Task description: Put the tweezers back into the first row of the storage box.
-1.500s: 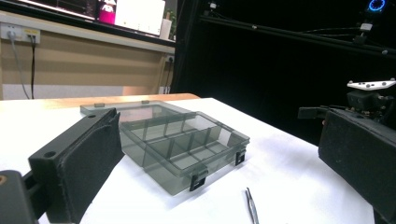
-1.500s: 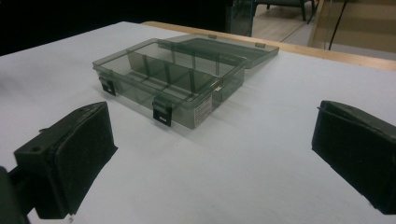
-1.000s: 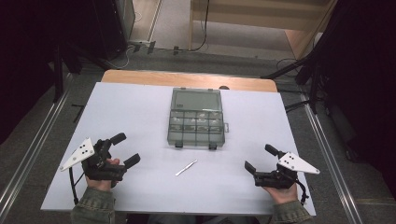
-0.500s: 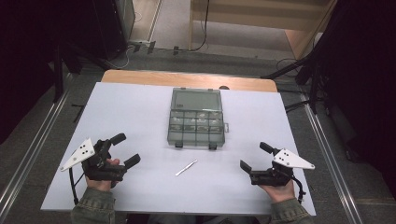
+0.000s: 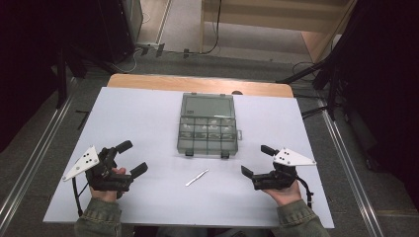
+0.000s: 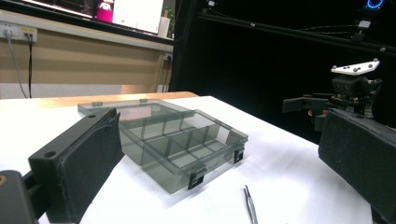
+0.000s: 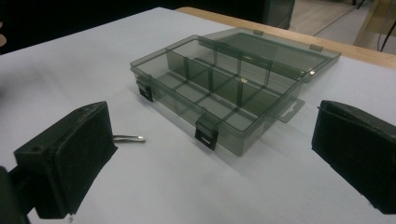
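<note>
A smoky clear compartment box [image 5: 207,127] lies in the middle of the white table, its lid open flat behind it and two black latches facing me. Thin metal tweezers [image 5: 196,177] lie on the table in front of it. My left gripper [image 5: 132,157] rests near the front left, open and holding nothing. At the front right, my right gripper [image 5: 256,160] is open and bare too. Between the left gripper [image 6: 219,123] jaws I see the box [image 6: 187,144] and tweezers [image 6: 251,205]. The right gripper [image 7: 208,114] also frames the box [image 7: 224,88], with the tweezers [image 7: 128,138] by its left jaw.
The white table top [image 5: 123,113] ends in a wooden strip [image 5: 197,84] at the far edge. Metal rails run along the floor on both sides. Dark stands and cables stand beyond the table's left and right corners.
My right gripper has shifted left and slightly forward, toward the tweezers and box. The left gripper, box and tweezers have stayed in place.
</note>
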The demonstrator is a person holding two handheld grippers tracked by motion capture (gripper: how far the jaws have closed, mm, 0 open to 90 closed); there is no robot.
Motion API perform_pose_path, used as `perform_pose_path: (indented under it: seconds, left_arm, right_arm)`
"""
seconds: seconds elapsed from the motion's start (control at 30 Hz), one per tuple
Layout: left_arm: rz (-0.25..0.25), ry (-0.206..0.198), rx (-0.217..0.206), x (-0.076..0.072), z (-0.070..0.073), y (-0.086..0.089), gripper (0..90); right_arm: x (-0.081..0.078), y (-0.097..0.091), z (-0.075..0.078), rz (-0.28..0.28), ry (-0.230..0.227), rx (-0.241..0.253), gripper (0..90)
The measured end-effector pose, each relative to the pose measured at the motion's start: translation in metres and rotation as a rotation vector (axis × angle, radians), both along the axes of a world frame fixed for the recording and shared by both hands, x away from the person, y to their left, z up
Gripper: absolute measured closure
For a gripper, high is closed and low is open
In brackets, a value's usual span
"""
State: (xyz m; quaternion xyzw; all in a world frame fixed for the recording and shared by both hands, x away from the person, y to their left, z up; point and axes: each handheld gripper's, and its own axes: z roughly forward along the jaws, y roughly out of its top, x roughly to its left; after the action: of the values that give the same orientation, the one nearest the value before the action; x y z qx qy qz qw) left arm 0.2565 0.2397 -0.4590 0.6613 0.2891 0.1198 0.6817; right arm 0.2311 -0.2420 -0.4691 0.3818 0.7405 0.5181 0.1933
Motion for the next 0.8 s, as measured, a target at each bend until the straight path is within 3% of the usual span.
perform_pose_path:
  seconds: [0.57, 0.8]
  left_arm:
    - [0.0, 0.0, -0.004, 0.0, 0.0, 0.0, 0.0]
    - [0.004, -0.002, -0.011, 0.0, 0.0, 0.001, 0.0]
  right_arm:
    - [0.015, 0.024, 0.005, 0.057, 0.037, -0.032, 0.0]
    - [0.024, 0.043, 0.008, 0.122, 0.065, -0.074, 0.0]
